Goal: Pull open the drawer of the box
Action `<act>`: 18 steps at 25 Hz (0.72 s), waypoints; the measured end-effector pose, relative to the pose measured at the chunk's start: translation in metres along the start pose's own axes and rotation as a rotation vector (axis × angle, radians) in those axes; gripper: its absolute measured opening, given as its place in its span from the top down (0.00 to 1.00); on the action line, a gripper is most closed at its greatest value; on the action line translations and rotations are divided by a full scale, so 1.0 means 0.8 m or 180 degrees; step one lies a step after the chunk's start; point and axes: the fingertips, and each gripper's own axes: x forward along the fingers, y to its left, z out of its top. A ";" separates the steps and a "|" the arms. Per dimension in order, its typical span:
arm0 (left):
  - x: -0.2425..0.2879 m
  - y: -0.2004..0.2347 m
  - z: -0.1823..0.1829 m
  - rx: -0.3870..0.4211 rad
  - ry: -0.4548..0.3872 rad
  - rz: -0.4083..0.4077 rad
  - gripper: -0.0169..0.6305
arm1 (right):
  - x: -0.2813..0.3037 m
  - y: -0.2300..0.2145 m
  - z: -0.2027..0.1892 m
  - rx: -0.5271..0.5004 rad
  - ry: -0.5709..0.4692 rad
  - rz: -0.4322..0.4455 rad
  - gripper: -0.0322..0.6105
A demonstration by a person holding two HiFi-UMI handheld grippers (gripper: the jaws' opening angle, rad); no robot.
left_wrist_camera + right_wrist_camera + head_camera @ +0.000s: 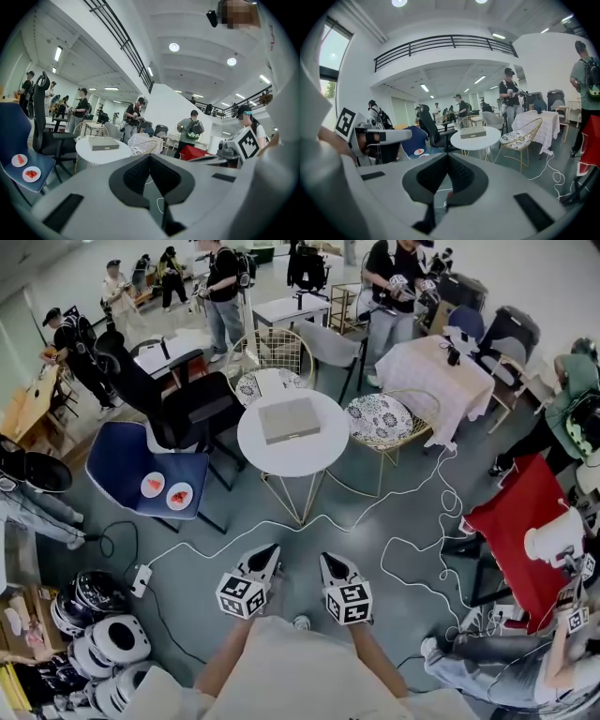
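A flat grey-beige box [289, 418] lies on a small round white table [309, 457] in the middle of the room; no open drawer shows on it. My left gripper [271, 551] and right gripper [329, 560] hang side by side close to my body, well short of the table, both pointing toward it. In the left gripper view the box [105, 146] sits far ahead to the left of the shut jaws [150, 157]. The right gripper view has the box [473, 133] ahead and slightly right of its shut, empty jaws [447, 156].
A blue chair [122, 460] holding two plates of red food stands left of the table, a black office chair [178, 399] behind it. Gold wire chairs [384, 423] flank the table. White cables [403, 540] trail over the floor. A red table [520, 517] and several people ring the area.
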 end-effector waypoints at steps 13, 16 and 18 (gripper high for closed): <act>0.064 0.060 0.010 -0.0086 -0.0040 -0.0012 0.96 | 0.080 -0.030 0.025 -0.0121 0.0076 0.0040 0.93; 0.089 0.085 0.013 -0.0123 -0.0028 -0.0020 0.96 | 0.111 -0.044 0.032 -0.0120 0.0116 0.0029 0.93; 0.107 0.104 0.018 -0.0139 -0.0010 -0.0029 0.96 | 0.133 -0.053 0.039 -0.0104 0.0147 0.0011 0.93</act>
